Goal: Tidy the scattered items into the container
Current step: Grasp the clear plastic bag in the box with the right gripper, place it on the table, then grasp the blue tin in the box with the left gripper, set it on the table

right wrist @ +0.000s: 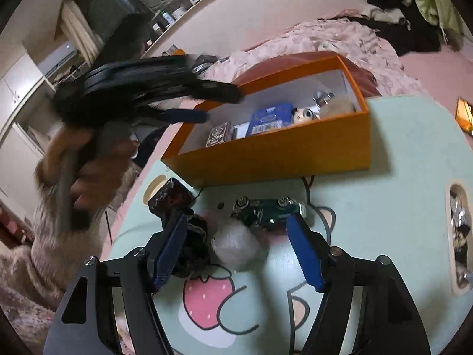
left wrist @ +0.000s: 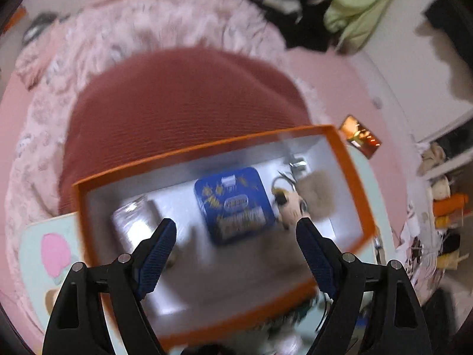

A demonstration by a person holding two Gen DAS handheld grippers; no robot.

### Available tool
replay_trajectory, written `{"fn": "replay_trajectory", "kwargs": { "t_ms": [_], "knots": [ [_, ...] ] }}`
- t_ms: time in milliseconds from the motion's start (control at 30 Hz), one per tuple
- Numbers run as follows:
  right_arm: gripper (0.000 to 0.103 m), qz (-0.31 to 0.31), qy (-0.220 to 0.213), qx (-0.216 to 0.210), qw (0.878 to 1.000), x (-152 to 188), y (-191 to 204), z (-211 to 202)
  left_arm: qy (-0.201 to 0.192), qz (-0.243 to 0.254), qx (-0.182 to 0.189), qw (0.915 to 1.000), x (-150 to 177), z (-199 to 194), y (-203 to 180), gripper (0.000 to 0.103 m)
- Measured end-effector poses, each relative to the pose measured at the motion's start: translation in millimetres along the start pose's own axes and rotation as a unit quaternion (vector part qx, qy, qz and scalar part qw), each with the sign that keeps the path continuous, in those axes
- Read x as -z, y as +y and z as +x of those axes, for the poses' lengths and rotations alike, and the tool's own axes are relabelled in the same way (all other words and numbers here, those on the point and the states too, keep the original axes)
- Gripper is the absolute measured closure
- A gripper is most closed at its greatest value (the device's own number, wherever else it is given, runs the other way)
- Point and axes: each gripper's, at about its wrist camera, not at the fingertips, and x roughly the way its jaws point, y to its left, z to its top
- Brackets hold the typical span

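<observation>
An orange box (left wrist: 348, 159) with a white inside holds a blue tin (left wrist: 233, 204), a furry doll (left wrist: 298, 204), a clear packet (left wrist: 133, 219) and a small metal piece (left wrist: 297, 162). My left gripper (left wrist: 236, 236) hangs open over the box with nothing between its fingers. In the right wrist view that gripper (right wrist: 220, 105) is blurred above the left end of the box (right wrist: 280, 151), held by a hand (right wrist: 94, 177). My right gripper (right wrist: 236, 222) stands open low over the mat. A clear-wrapped white ball (right wrist: 236, 248) lies between its fingers, untouched. A dark green toy car (right wrist: 266, 213) lies just beyond, and dark items (right wrist: 171, 198) sit by the left finger.
The box stands on a mint-green mat (right wrist: 399, 153) with a strawberry print (right wrist: 207, 298). Behind it are a red cushion (left wrist: 183, 103) and a pink patterned blanket (left wrist: 147, 23). An orange card (left wrist: 359, 137) lies to the right. A tray (right wrist: 458, 236) of shiny bits sits at the mat's right edge.
</observation>
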Motion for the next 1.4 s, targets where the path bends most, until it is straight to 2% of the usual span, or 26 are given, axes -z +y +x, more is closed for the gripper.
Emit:
{"fn": "replay_trajectory", "kwargs": {
  "t_ms": [67, 200, 267, 367, 400, 533, 600, 700, 833, 900, 1067, 1167, 1267, 1400],
  "knots": [
    [0.033, 0.012, 0.004, -0.009, 1.000, 1.0, -5.6, 1.7, 0.020, -0.014, -0.002, 0.9997, -12.7, 14.8, 0.0, 0.020],
    [0.033, 0.025, 0.005, -0.016, 1.000, 2.3, -12.7, 3.4, 0.047, -0.017, -0.051, 0.9974, -20.3, 36.2, -0.3, 0.028],
    [0.033, 0.030, 0.004, -0.022, 0.999, 2.9, -15.3, 3.5, 0.056, -0.013, -0.059, 0.9966, -17.9, 44.5, -2.0, 0.029],
    [0.033, 0.038, 0.005, -0.030, 0.999, 5.1, -19.6, 5.0, 0.045, 0.048, -0.116, 0.9911, -8.2, 49.7, -18.9, 0.031],
    [0.033, 0.040, 0.006, -0.031, 0.999, 5.4, -20.7, 5.1, 0.041, 0.060, -0.119, 0.9903, -5.4, 48.3, -21.1, 0.037],
    [0.033, 0.037, 0.008, -0.027, 0.999, 6.5, -22.7, 5.6, 0.041, 0.064, -0.094, 0.9926, -0.6, 39.6, -13.0, 0.037],
    [0.033, 0.033, 0.009, -0.024, 0.999, 7.4, -22.3, 5.7, 0.030, 0.049, -0.060, 0.9966, 1.2, 27.9, -3.5, 0.037],
    [0.033, 0.030, 0.010, -0.019, 0.999, 7.5, -22.3, 6.3, -0.013, 0.039, -0.007, 0.9991, 7.9, -6.1, 6.5, 0.037],
    [0.033, 0.027, 0.014, -0.011, 0.999, 5.9, -22.8, 8.3, -0.083, 0.044, 0.050, 0.9943, 25.2, -65.9, 15.8, 0.037],
    [0.033, 0.025, 0.017, -0.007, 1.000, 5.0, -22.0, 9.4, -0.104, 0.048, 0.076, 0.9905, 43.5, -88.4, 21.7, 0.037],
    [0.033, 0.015, 0.019, 0.008, 1.000, 2.0, -18.6, 9.3, -0.113, 0.046, 0.135, 0.9832, 92.2, -99.9, 18.6, 0.037],
    [0.033, 0.006, 0.014, 0.020, 1.000, -2.6, -15.8, 4.8, -0.105, 0.045, 0.146, 0.9827, 115.1, -86.5, 19.7, 0.037],
    [0.033, 0.003, 0.005, 0.028, 1.000, -11.2, -16.3, -0.8, -0.079, 0.039, 0.152, 0.9844, 139.7, -68.4, 19.3, 0.037],
    [0.033, -0.007, 0.000, 0.049, 0.999, -31.4, -16.2, -5.6, -0.089, 0.036, 0.130, 0.9868, 160.3, -53.2, 14.8, 0.037]
  ]
}}
